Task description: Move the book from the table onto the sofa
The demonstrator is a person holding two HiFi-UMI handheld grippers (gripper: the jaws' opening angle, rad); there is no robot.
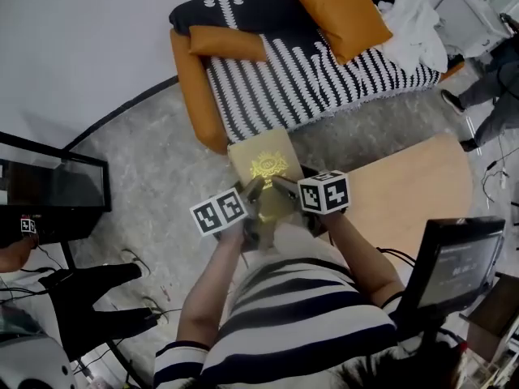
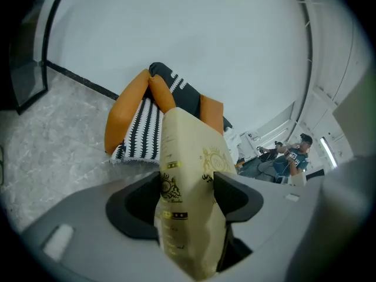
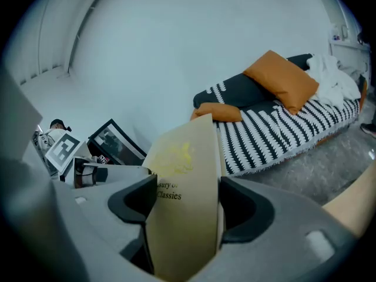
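A cream book with gold print hangs in the air between the wooden table and the sofa. My left gripper is shut on its left near edge and my right gripper on its right near edge. In the left gripper view the book's spine stands upright between the dark pads. From the right gripper the cover fills the gap between the jaws. The sofa has a black-and-white striped throw and orange cushions, and lies just beyond the book's far edge.
A white cloth lies on the sofa's right end. A black glass cabinet stands at the left and a monitor at the lower right. A person's legs show at the right edge. Grey marbled floor lies beneath.
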